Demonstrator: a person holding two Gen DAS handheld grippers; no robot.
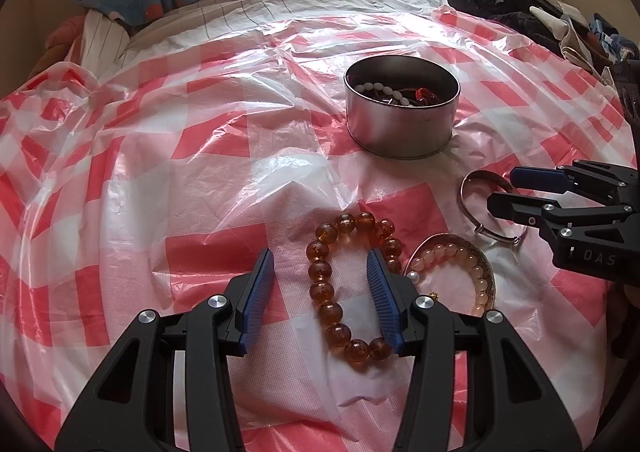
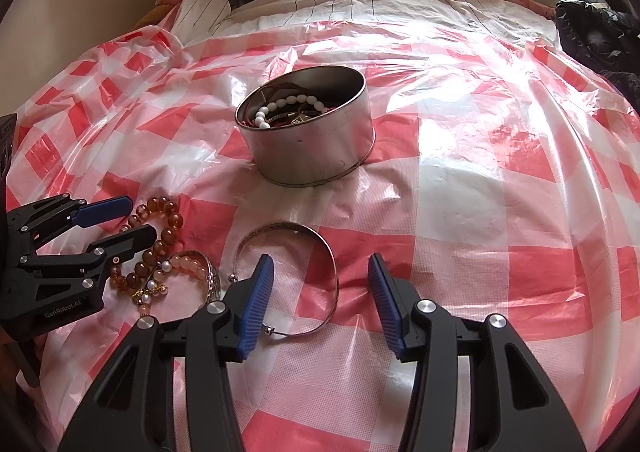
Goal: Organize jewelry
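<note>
1. Amber bead bracelet [image 1: 348, 284]: lies flat on the red-and-white checked plastic sheet [image 1: 160, 172] over a bed; its loop is stretched, long axis running away from the left camera. The left side of the loop sits between the fingers of the left gripper [image 1: 320, 294], whose right finger rests inside the loop.
2. Left gripper: fingers spread wide, holding nothing.
3. Silver bangle [image 2: 296, 272]: open-ended hoop lying flat, gap toward the right camera; its near arc lies between the fingers of the right gripper [image 2: 320, 300].
4. Right gripper: fingers wide apart, nothing gripped.
5. Pale pink bead bracelet [image 1: 460, 268]: lies within a second metal bangle, just beside the amber one.
6. Round metal tin [image 2: 308, 132]: upright, lidless, farther back; contains a white bead strand [image 2: 280, 108] and dark and red pieces, too tangled to tell apart.
</note>
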